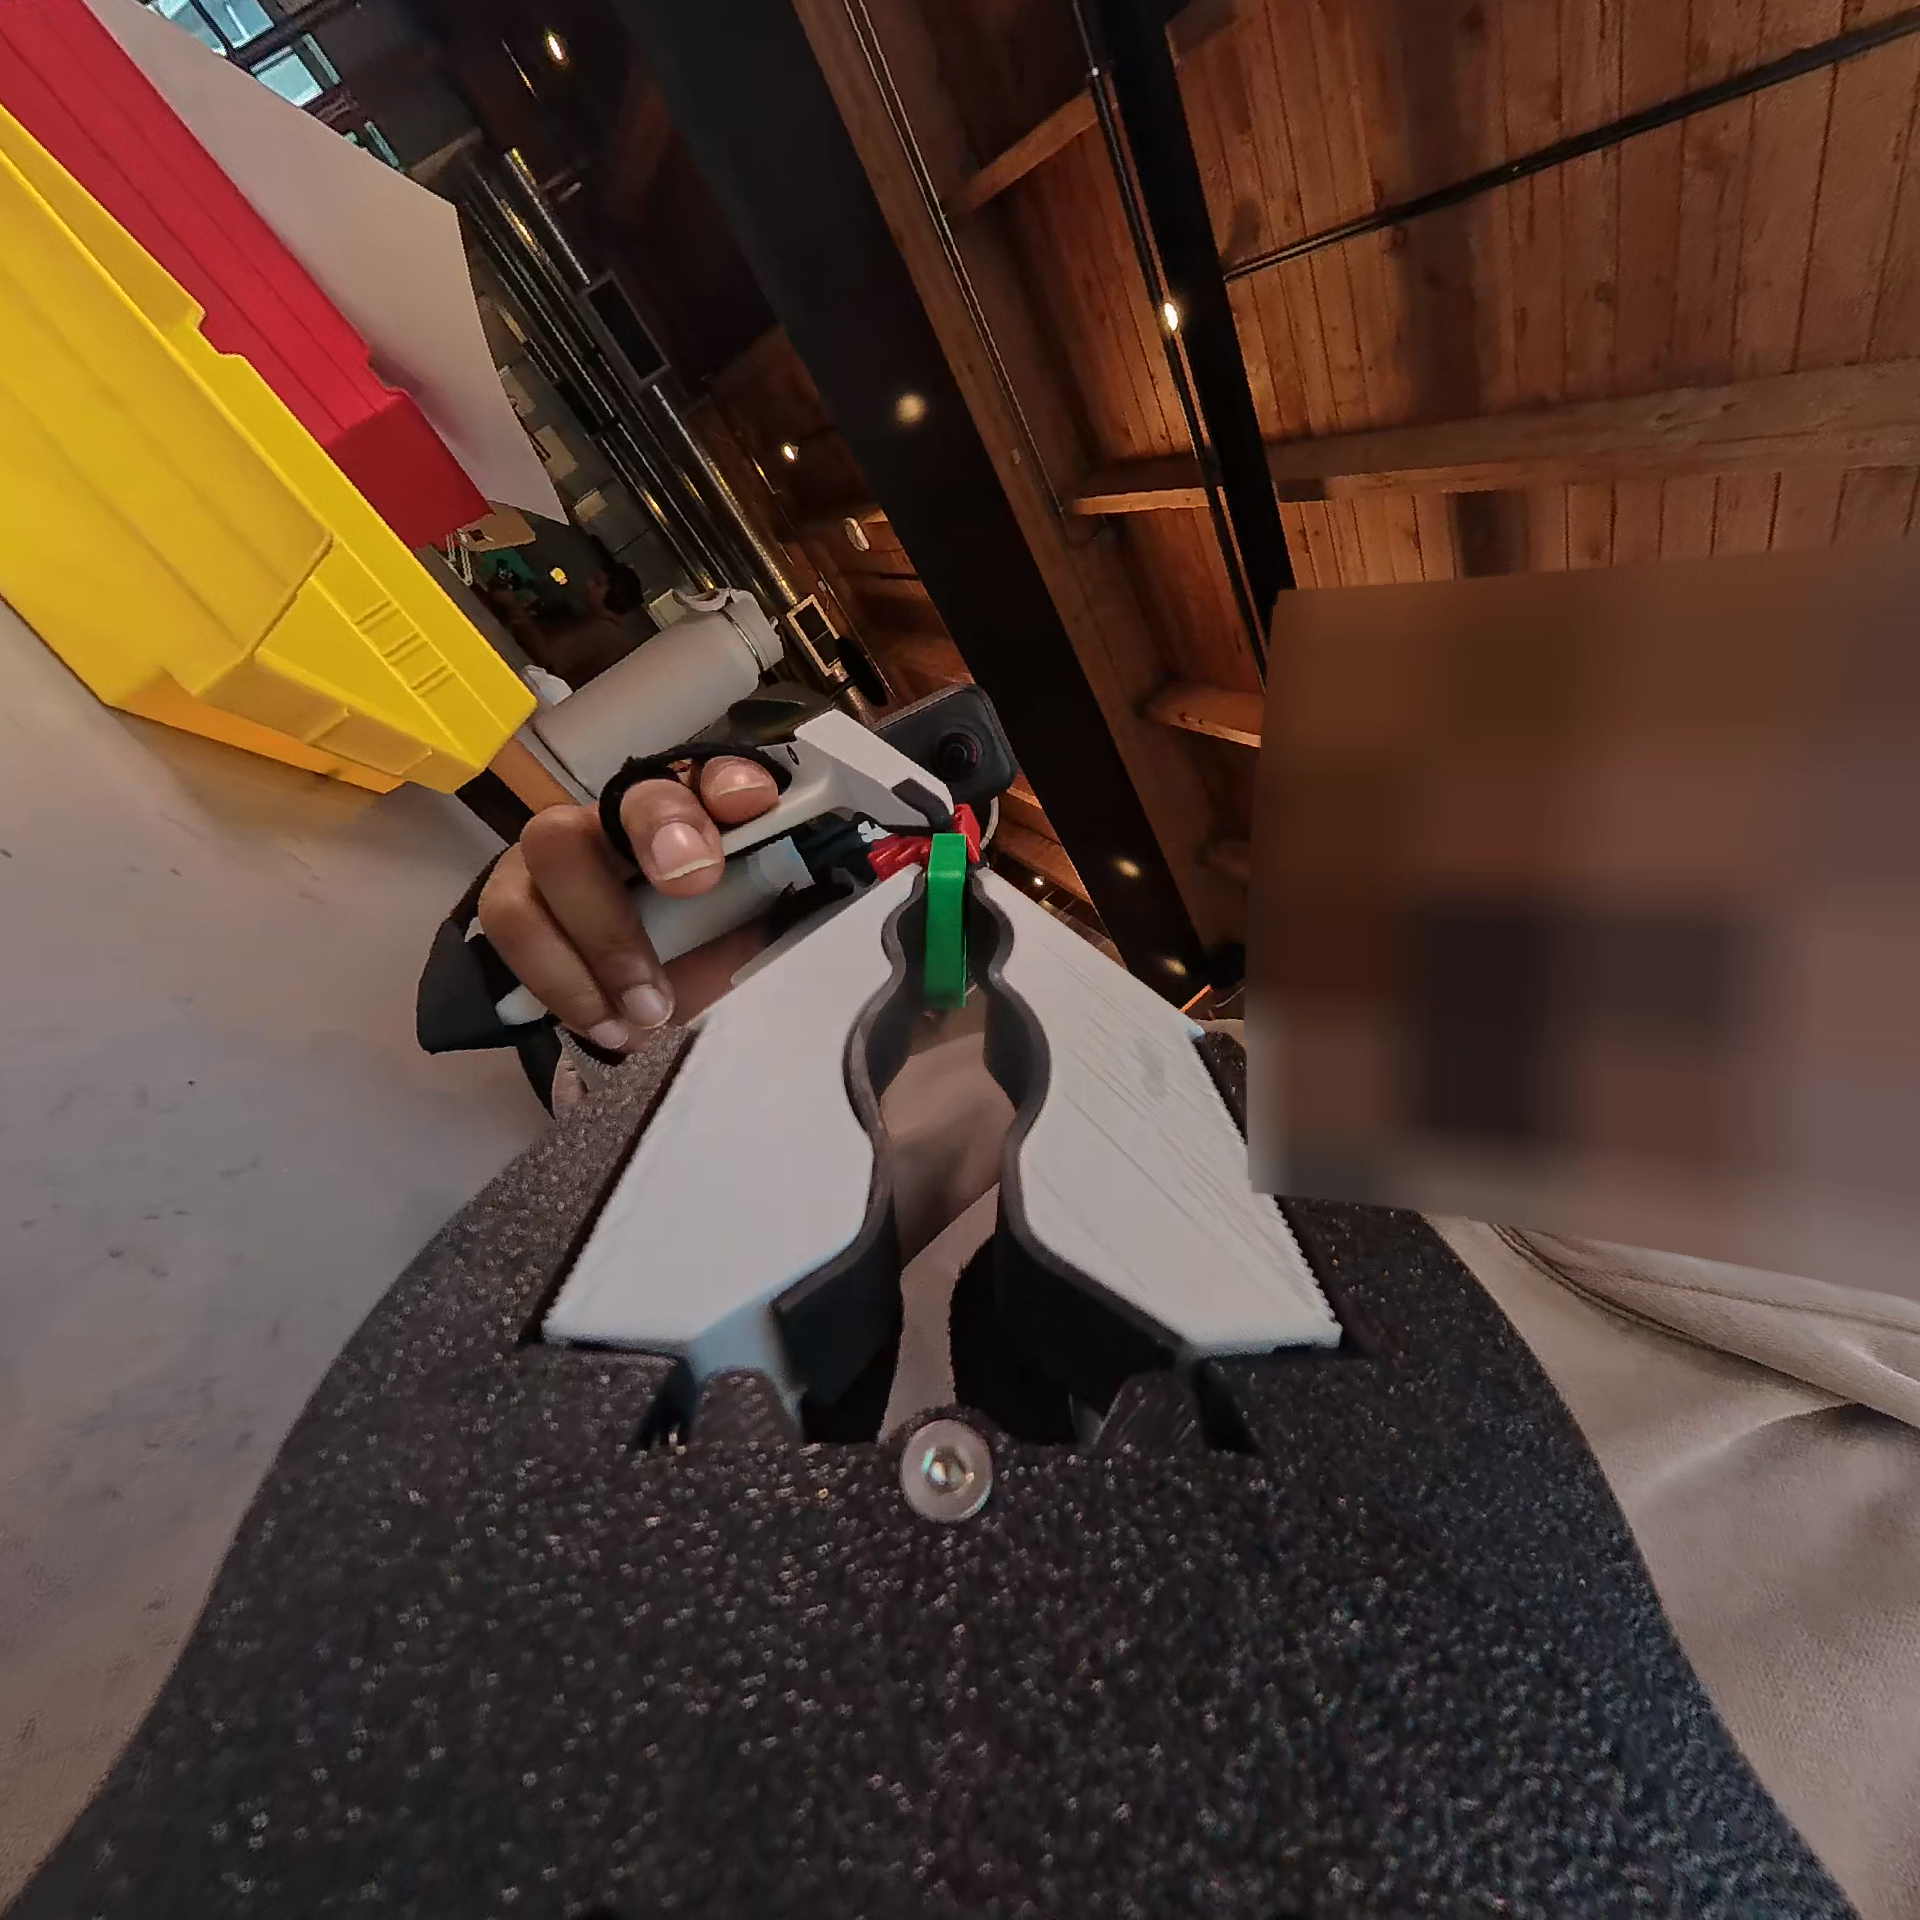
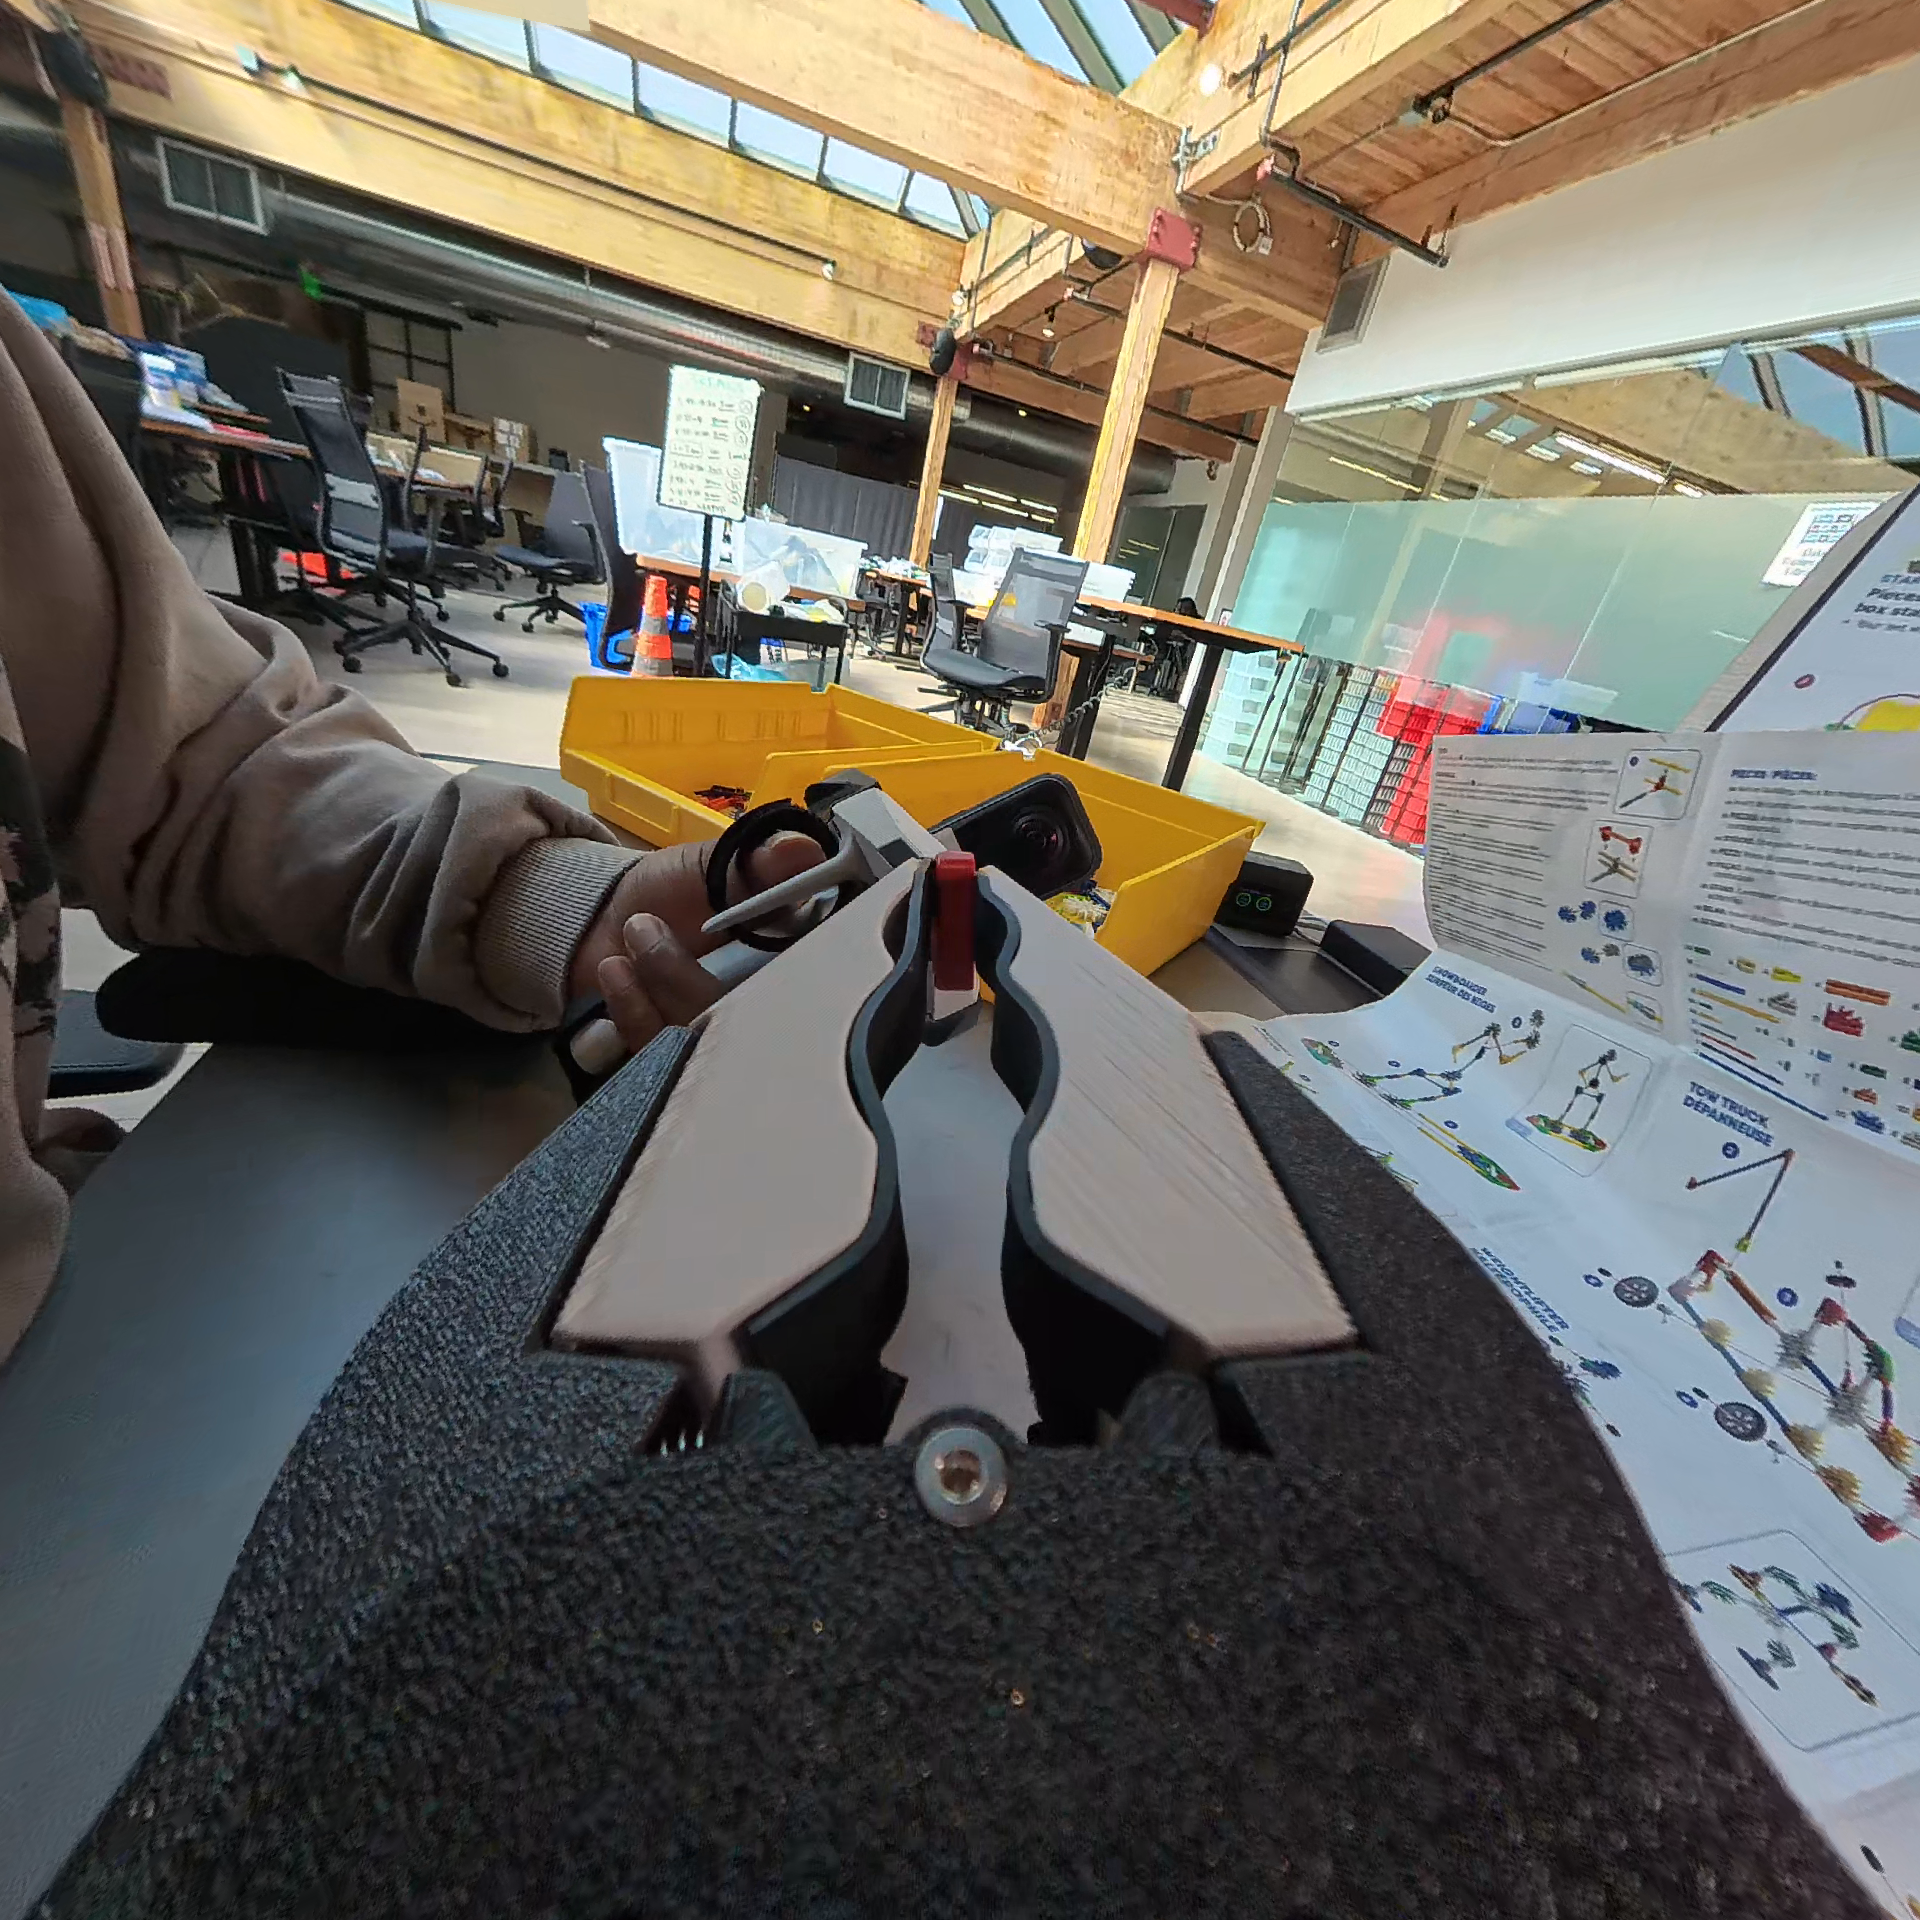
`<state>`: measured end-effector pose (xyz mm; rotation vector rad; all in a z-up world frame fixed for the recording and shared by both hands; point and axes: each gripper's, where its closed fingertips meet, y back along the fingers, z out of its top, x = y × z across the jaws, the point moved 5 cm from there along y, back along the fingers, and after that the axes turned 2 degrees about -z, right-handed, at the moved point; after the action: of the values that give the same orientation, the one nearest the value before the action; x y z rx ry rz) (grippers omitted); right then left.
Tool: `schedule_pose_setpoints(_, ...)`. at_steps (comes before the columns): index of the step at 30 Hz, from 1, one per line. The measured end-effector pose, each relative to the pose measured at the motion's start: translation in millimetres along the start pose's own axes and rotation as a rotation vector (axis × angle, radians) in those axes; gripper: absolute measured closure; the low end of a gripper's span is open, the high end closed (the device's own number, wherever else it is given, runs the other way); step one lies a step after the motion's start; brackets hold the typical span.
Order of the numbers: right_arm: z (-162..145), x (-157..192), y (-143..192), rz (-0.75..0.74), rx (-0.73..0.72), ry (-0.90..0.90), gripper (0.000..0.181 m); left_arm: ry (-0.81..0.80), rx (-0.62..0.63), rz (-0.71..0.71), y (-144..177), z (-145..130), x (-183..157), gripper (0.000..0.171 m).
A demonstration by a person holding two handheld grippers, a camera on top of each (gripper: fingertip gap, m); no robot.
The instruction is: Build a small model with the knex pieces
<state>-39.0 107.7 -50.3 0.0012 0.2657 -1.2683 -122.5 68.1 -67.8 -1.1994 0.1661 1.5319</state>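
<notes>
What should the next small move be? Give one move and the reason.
Probably ease the two grippers together along one line. The left gripper is shut on a green piece, the right gripper is shut on a red piece, and the pieces look almost touching, tip to tip.

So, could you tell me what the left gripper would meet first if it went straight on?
Probably the right gripper, just beyond the green piece held by the left gripper; depth is unclear.

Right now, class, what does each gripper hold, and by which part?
The left gripper pinches a green piece at its fingertips, gripping its flat faces. The right gripper pinches a red piece the same way, its pale lower end showing.
</notes>
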Motion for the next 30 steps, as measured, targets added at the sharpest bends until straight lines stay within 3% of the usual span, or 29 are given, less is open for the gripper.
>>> schedule_pose_setpoints(1,-0.8,0.0,0.3,0.005,0.008,0.004,0.176,0.003,0.004,-0.001,0.4,-0.4,0.8,0.167)
schedule_pose_setpoints(8,-6.1,5.9,5.6,0.008,0.150,0.221,0.175,-0.004,0.071,0.026,3.5,-6.8,11.2,0.167)
schedule_pose_setpoints(12,-5.7,11.6,4.9,0.043,0.184,0.243,0.177,-0.031,0.119,0.027,5.7,-9.3,9.2,0.167)
schedule_pose_setpoints(20,-21.4,39.8,1.9,0.215,0.358,0.319,0.175,-0.172,0.480,0.091,21.0,-30.1,9.1,0.168)
schedule_pose_setpoints(30,-52.9,45.8,9.7,0.404,0.477,0.135,0.176,-0.155,0.695,0.190,27.9,-54.6,32.7,0.168)
